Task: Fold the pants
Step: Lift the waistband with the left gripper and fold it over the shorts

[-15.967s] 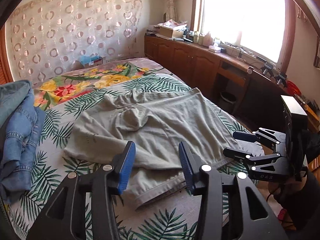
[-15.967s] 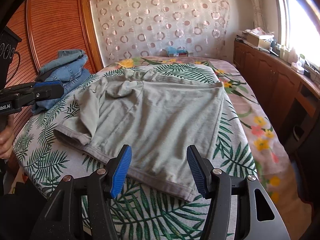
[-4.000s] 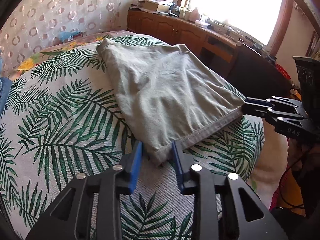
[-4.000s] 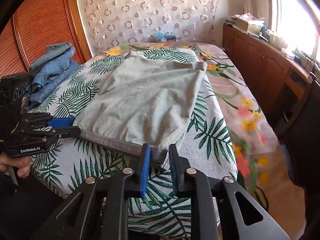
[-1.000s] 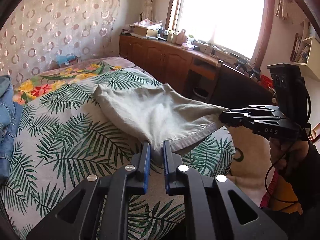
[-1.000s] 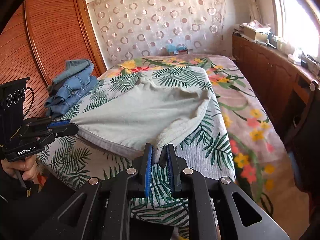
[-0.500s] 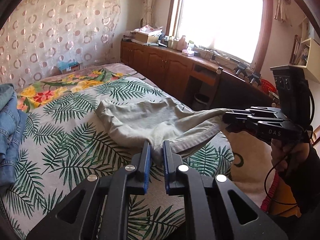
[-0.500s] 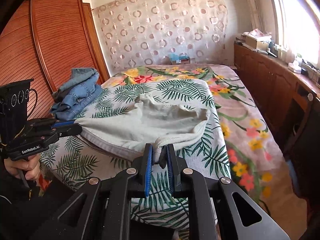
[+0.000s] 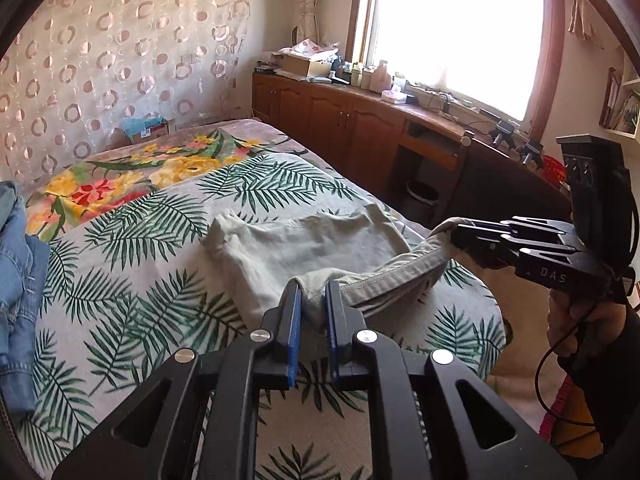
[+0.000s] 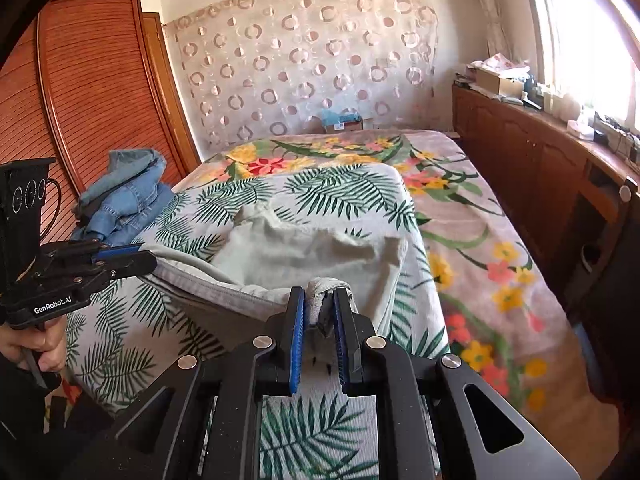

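- The pale grey-green pants (image 9: 304,248) are being held at the near end of the bed (image 9: 132,264), on the palm-leaf cover; the far part of the cloth is lying flat on the cover, while the near hem edge is being kept raised above it.
- The left gripper (image 9: 311,300) is being kept nearly closed, with one corner of the hem pinched between its blue pads.
- The right gripper (image 10: 319,308) is likewise being kept nearly closed, with the other hem corner bunched between its pads.
- In the left wrist view, the right gripper (image 9: 456,236) is being seen at the bed's right edge, with the hem band stretched in a sagging line between the two grips.
- In the right wrist view, the left gripper (image 10: 140,258) is being seen near the bed's left edge, held in a hand (image 10: 36,350).
- The pants (image 10: 308,256) are being shown doubled, with a rumpled fold edge lying across the middle of the cover.
- Open cover is being left beyond the fold, up to the floral blanket (image 10: 460,216).
- The left side of the bed is being taken up by a pile of blue denim (image 10: 128,196), well apart from the pants.
- The right side is being bounded by a narrow strip of floor and a row of wooden cabinets (image 9: 352,128) under the window.
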The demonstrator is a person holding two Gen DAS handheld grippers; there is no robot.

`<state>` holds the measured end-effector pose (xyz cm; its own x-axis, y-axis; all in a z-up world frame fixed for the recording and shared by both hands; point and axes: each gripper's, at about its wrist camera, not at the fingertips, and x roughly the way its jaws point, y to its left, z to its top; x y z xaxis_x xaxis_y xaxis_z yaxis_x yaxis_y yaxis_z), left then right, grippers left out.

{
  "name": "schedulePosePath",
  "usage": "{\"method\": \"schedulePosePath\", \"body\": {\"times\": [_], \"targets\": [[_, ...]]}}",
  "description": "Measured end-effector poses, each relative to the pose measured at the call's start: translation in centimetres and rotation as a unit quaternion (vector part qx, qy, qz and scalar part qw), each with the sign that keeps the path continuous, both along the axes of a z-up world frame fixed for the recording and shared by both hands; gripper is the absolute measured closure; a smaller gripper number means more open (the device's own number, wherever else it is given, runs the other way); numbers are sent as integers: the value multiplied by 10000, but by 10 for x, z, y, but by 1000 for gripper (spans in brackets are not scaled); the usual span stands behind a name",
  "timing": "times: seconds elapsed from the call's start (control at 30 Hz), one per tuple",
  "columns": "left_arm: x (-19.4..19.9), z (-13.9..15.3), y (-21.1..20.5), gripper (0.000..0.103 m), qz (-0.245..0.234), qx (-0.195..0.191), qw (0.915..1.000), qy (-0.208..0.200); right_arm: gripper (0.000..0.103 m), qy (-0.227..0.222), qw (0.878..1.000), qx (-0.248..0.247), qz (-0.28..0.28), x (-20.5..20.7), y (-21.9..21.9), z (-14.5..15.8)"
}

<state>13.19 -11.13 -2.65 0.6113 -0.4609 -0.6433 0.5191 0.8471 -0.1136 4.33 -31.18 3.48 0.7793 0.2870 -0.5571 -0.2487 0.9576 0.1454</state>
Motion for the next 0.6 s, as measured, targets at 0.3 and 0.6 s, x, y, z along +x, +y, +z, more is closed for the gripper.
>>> {"method": "schedulePosePath", "body": {"times": [0.3, 0.6], "targets": [[52, 0, -7, 91, 208, 65, 9996, 157, 89, -167, 9994, -251, -170, 40, 11, 0], [77, -9, -18, 91, 344, 393, 9984, 196, 89, 82, 9987, -489, -148, 73, 25, -15]]}}
